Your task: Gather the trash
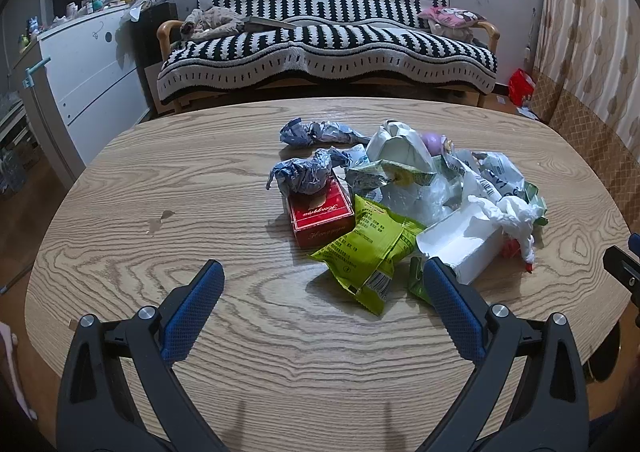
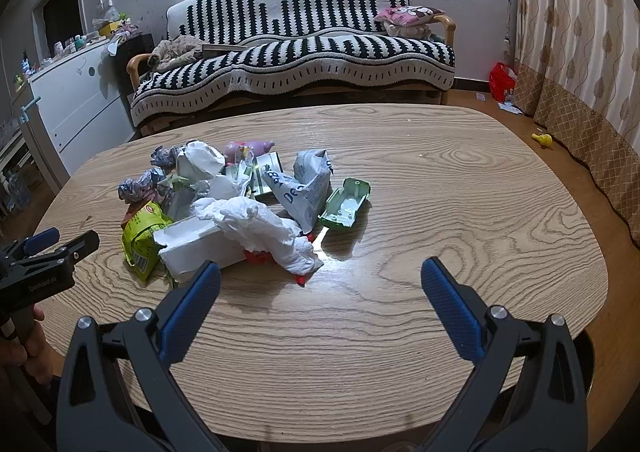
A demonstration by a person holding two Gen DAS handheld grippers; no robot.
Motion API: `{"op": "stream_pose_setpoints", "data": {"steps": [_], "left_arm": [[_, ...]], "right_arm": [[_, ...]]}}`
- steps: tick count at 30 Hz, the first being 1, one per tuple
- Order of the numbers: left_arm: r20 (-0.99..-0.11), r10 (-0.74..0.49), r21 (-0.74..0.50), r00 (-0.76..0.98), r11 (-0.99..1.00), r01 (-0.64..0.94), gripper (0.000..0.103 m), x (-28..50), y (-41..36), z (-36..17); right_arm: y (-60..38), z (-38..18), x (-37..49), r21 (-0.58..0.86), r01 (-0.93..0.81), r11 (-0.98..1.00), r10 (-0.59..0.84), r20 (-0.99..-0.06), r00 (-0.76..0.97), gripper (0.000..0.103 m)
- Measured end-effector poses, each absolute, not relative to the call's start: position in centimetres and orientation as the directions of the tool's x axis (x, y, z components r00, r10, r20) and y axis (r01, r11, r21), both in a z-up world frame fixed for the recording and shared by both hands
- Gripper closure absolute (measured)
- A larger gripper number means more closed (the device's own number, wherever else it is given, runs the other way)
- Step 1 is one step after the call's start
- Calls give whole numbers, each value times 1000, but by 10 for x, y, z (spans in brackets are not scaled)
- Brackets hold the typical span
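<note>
A heap of trash lies on the wooden table [image 1: 160, 180]. It holds a red box [image 1: 322, 218], a yellow-green snack bag [image 1: 370, 248], crumpled blue-grey wrappers [image 1: 304, 172], a white carton [image 1: 460, 244] and white tissue [image 2: 264, 228]. A green plastic tray [image 2: 345, 202] lies at the heap's right side. My left gripper [image 1: 323, 272] is open, just short of the snack bag. My right gripper [image 2: 320, 272] is open, with the tissue and carton in front of its left finger. Nothing is held.
A striped sofa [image 1: 328, 40] stands behind the table, with a white dresser [image 1: 88, 64] at the left and curtains [image 2: 580, 32] at the right. A red bag [image 2: 502, 80] and a yellow object [image 2: 542, 139] lie on the floor. A hand [image 2: 24, 348] holds the left gripper.
</note>
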State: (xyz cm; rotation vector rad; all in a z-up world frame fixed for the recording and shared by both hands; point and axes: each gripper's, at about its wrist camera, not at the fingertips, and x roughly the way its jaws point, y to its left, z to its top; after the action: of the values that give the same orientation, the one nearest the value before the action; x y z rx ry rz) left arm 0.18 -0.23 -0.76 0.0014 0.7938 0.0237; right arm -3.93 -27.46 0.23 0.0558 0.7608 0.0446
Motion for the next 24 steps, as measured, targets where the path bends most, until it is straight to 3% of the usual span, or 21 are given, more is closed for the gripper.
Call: {"op": "stream_pose_setpoints", "data": {"steps": [8, 12, 18, 24], "left_arm": [[-731, 2, 6, 683, 1000, 3, 6, 4, -3, -16], [-770, -73, -7, 634, 994, 106, 6, 12, -9, -31], [-809, -53, 106, 585, 966, 234, 6, 34, -15, -66], [-826, -70, 105, 559, 955, 276, 7, 50, -13, -85]], "right_arm": [[-276, 2, -39, 68, -13, 998, 57, -688, 724, 6], [-282, 0, -34, 97, -7, 995, 74, -705, 705, 6], [-299, -11, -19, 135, 25, 991, 85, -744, 663, 6], [-316, -27, 11, 192, 94, 977, 95, -784, 614, 6]]}}
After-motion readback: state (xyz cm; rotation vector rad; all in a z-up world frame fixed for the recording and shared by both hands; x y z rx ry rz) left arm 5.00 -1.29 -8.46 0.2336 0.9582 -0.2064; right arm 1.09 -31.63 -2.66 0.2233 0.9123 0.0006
